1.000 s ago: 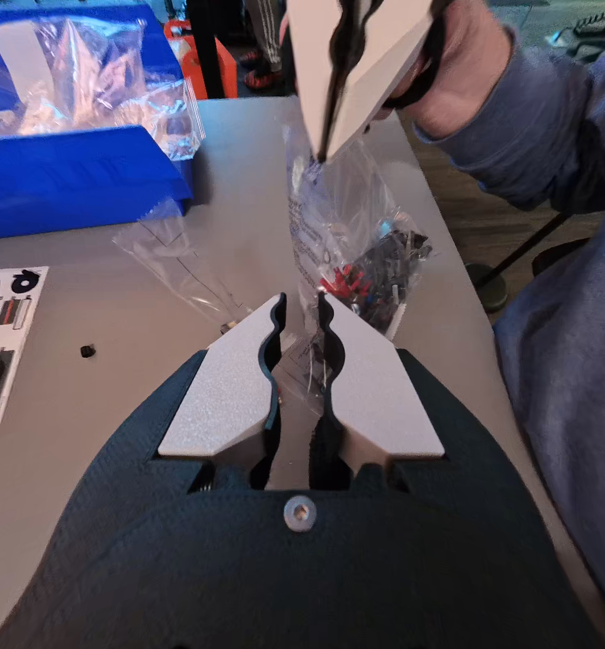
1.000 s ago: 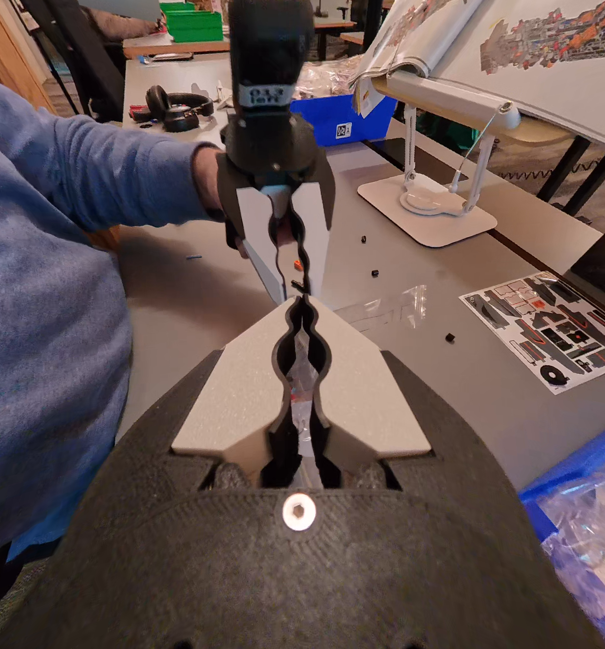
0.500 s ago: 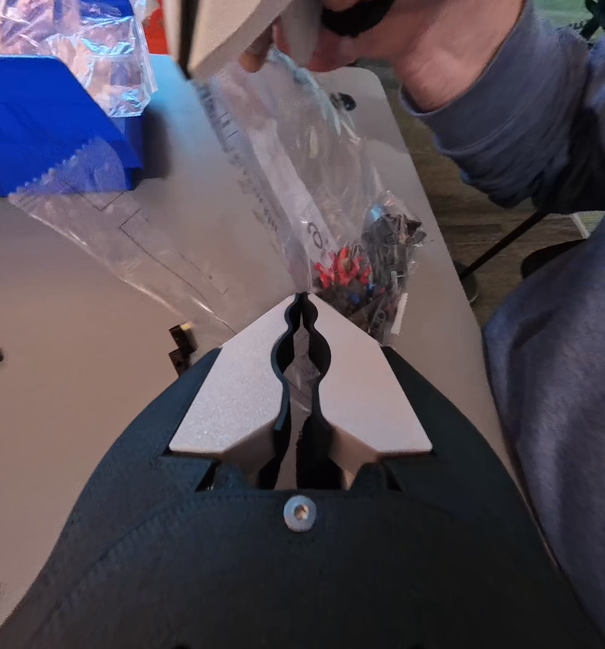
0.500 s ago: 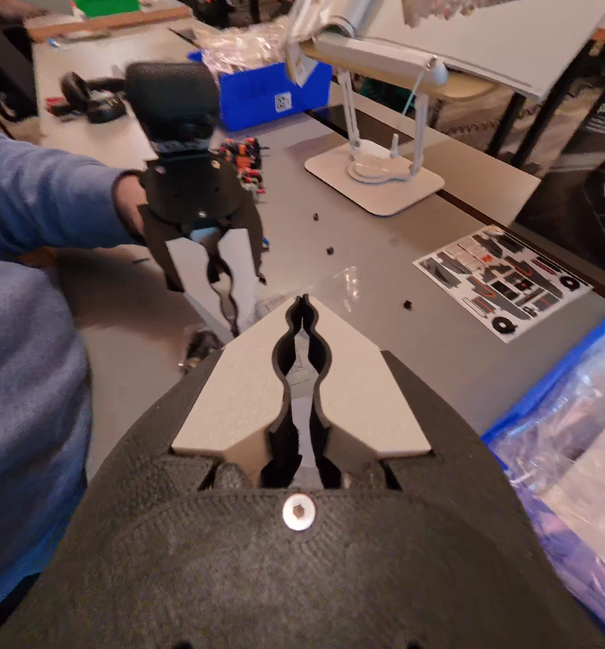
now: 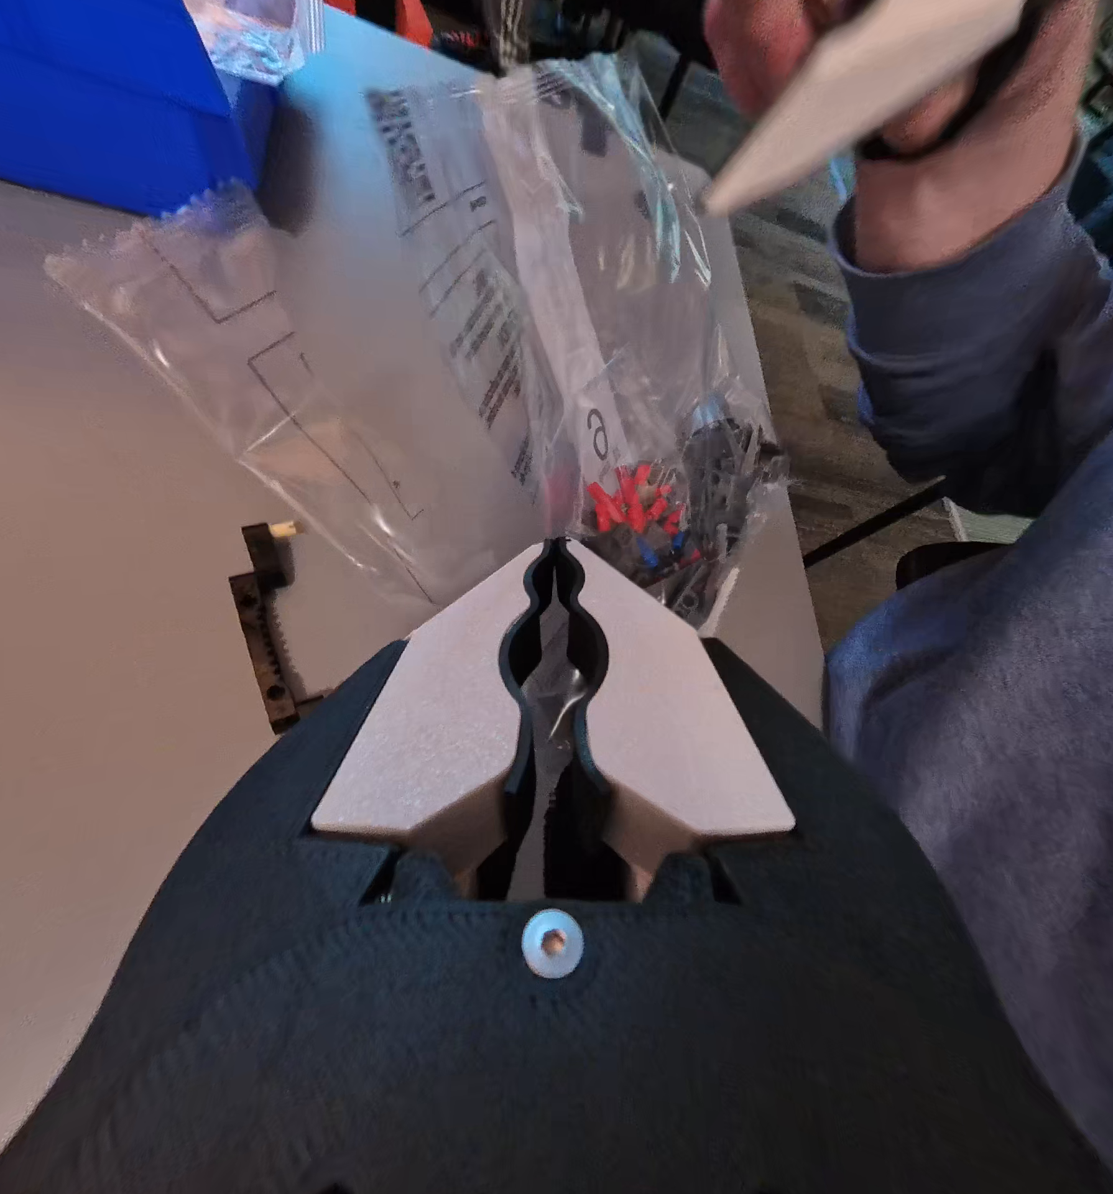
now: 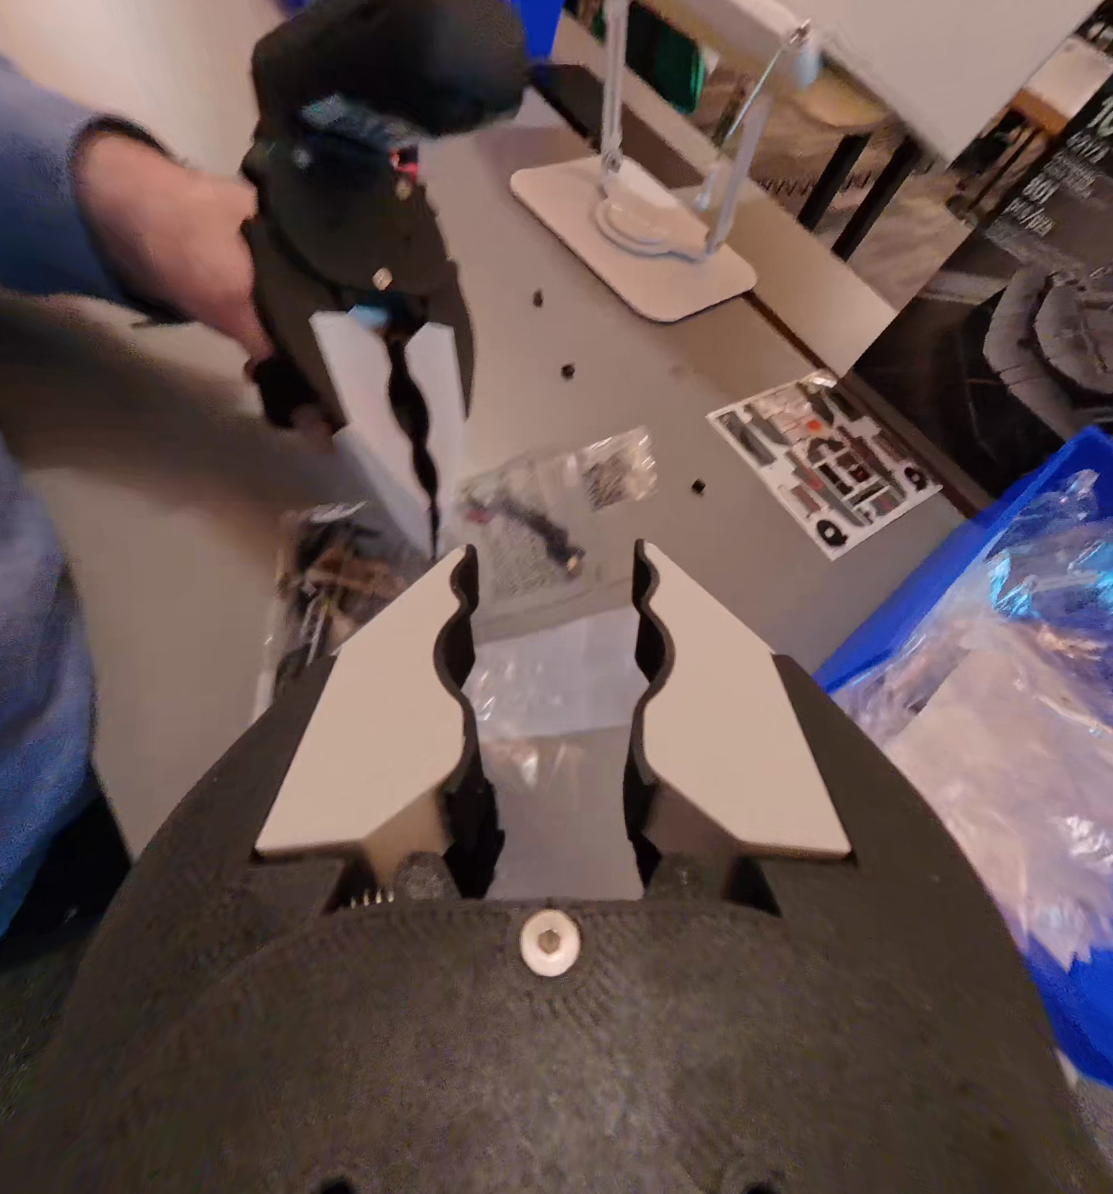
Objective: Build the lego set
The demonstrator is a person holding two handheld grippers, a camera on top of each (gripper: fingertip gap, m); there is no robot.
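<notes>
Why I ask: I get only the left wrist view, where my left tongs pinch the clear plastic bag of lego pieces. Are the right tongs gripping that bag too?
Observer: No. The right tongs are open and grip nothing; the left tongs alone hold the clear plastic bag.
Operator: Where's the sticker sheet?
Observer: The white sticker sheet lies flat beyond the right tongs, near the blue plastic bin.
Operator: Any loose pieces there?
Observer: A small black piece sits loose on the grey table, just left of that sheet.

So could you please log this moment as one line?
left gripper: shut on bag | right gripper: open, empty | bag: unopened
</notes>
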